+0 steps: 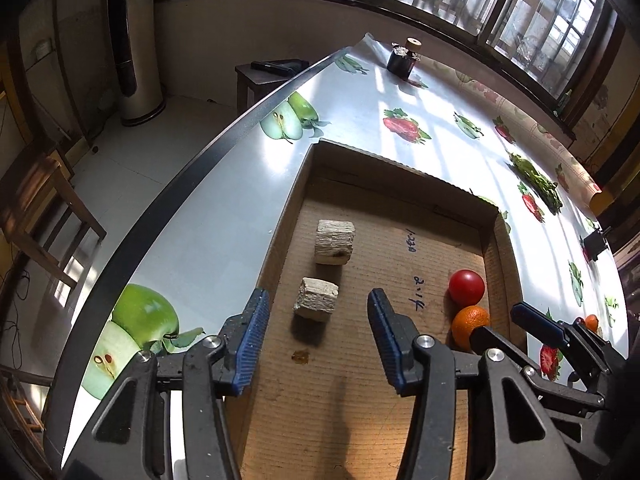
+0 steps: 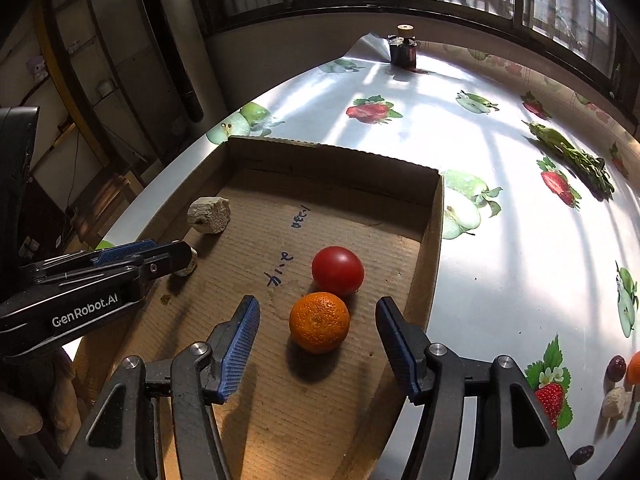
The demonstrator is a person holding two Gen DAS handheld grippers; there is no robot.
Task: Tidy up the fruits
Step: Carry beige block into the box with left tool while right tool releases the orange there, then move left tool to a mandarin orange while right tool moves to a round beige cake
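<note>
Cardboard tray [image 1: 502, 248] lies under both down-tilted grippers, left [image 1: 318, 334] and right [image 2: 318, 338], jaws released.

In the cardboard tray [image 1: 505, 256], the left gripper [image 1: 318, 300] stands open around the nearer pale block [image 1: 316, 299] (not touching); tomato [image 1: 466, 287] and orange [image 1: 469, 325] touch by the tray's right wall.

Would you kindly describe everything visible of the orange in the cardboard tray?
The orange is round, bright and dimpled, with a small stem scar on top. It rests on the corrugated floor of the cardboard tray, near its right wall, and seems to touch the red tomato behind it. It lies between the open fingers of the right gripper, untouched by them, casting a shadow toward the camera.
</note>
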